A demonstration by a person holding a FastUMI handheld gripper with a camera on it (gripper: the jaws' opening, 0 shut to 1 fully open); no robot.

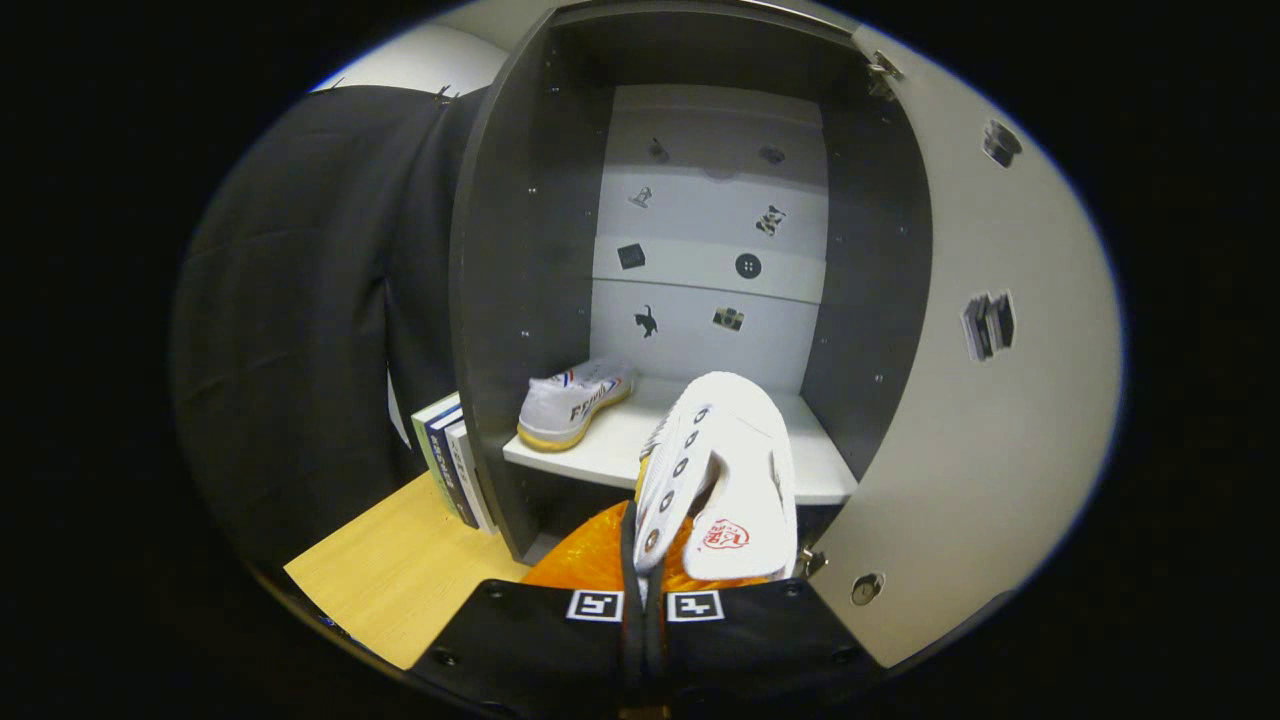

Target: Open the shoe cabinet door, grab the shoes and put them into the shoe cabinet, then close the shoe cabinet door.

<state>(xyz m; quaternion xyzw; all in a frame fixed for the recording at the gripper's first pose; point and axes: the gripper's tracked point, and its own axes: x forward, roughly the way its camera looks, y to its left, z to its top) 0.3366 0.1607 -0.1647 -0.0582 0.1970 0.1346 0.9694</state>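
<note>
The shoe cabinet [510, 300] stands open ahead, its door [980, 420] swung out to the right. One white shoe [575, 400] sits on the left of the white shelf [620, 440]. My gripper [645, 600] is shut on a second white shoe [725, 470], pinching its laced upper edge. That shoe hangs tilted, opening toward me, toe pointing into the cabinet just above the shelf's front right part.
Several books [452, 460] stand upright against the cabinet's left outer wall on a light wooden tabletop [400, 570]. An orange thing [590, 560] lies below the shelf, just ahead of the fingers. Black cloth hangs at the left.
</note>
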